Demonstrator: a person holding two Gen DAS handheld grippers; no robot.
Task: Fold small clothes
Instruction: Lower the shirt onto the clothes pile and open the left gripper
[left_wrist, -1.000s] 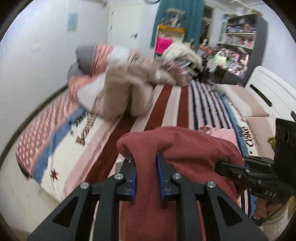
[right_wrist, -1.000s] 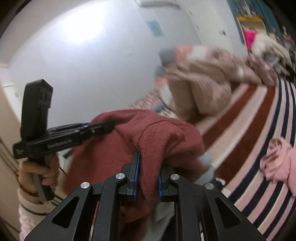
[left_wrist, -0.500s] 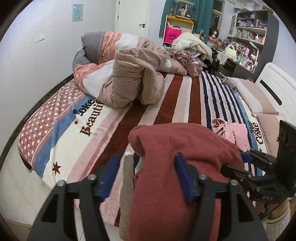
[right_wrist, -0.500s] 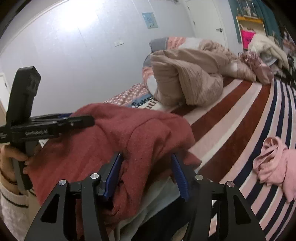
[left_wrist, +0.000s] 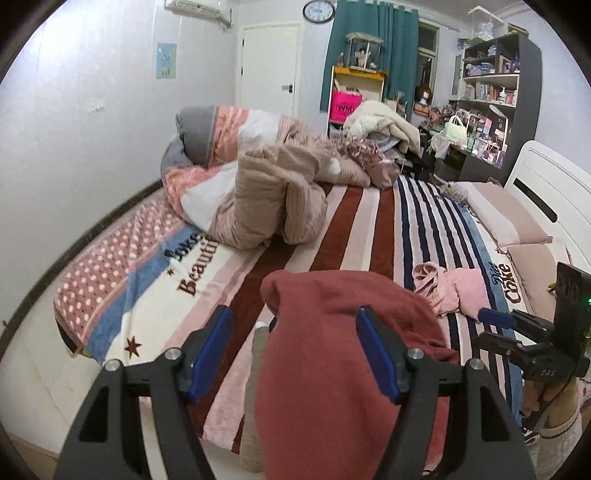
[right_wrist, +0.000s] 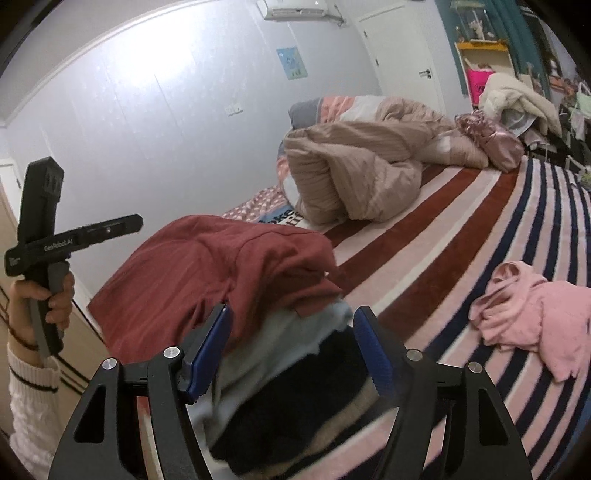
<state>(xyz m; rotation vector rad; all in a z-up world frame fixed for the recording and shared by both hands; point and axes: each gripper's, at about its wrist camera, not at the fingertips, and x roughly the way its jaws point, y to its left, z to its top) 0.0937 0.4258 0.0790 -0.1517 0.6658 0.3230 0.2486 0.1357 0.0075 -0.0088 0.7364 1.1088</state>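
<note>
Folded garment (left_wrist: 332, 332) tops a clothes stack (right_wrist: 295, 387) on the bed's (left_wrist: 351, 229) near edge.

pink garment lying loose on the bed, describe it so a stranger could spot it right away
Start at the striped bed cover and go to its navy-and-white stripes. The pink garment lies crumpled there, alone. Unlike the dark red garment on the stack at the near edge, it is pale pink and unfolded.
</note>
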